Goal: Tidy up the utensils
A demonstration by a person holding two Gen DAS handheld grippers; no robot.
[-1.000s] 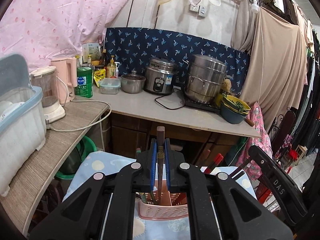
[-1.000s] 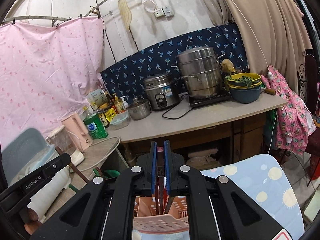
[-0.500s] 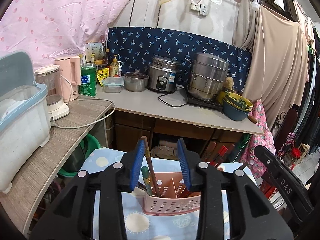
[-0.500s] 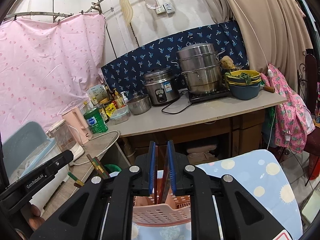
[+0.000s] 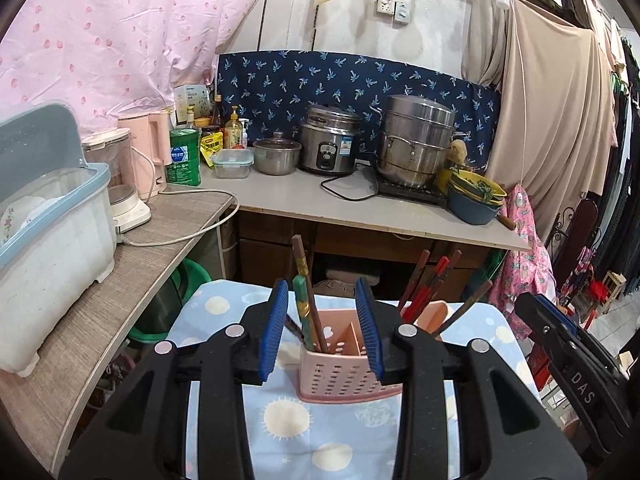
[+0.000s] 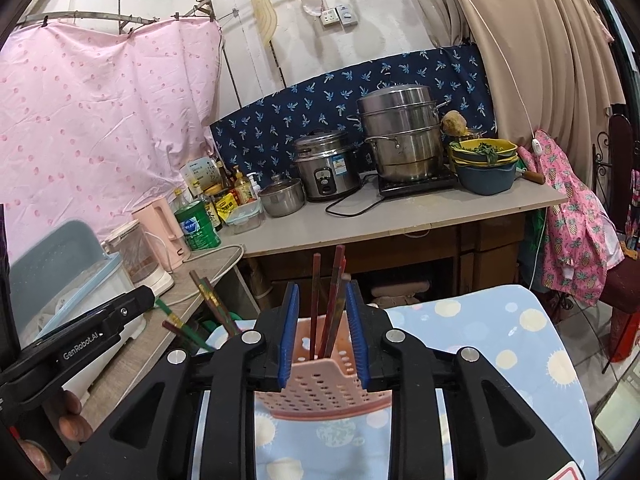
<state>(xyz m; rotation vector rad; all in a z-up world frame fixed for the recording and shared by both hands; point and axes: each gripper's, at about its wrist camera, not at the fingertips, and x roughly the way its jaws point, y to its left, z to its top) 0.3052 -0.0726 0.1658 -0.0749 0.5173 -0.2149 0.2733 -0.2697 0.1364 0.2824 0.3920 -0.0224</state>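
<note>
A pink perforated utensil holder [image 5: 348, 364] stands on a blue dotted cloth [image 5: 320, 432]; it also shows in the right wrist view [image 6: 324, 380]. My left gripper [image 5: 322, 330] is open around its left compartment, where brown and green chopsticks [image 5: 306, 300] lean free of the pads. Red chopsticks [image 5: 430, 284] stand in its right side. My right gripper [image 6: 322, 338] is open around the red chopsticks [image 6: 328, 304], which stand in the holder without touching the pads. The brown and green chopsticks [image 6: 212, 308] also show at the left of the right wrist view.
A counter [image 5: 360, 208] behind holds a rice cooker [image 5: 328, 140], a steamer pot [image 5: 416, 140], stacked bowls [image 5: 476, 196] and bottles. A side shelf [image 5: 120, 280] at left carries a dish rack box [image 5: 48, 240], a blender and a pink kettle.
Both grippers opened and let go of their chopsticks, which now stand in the holder. Both grippers pulled back a little from the holder.
</note>
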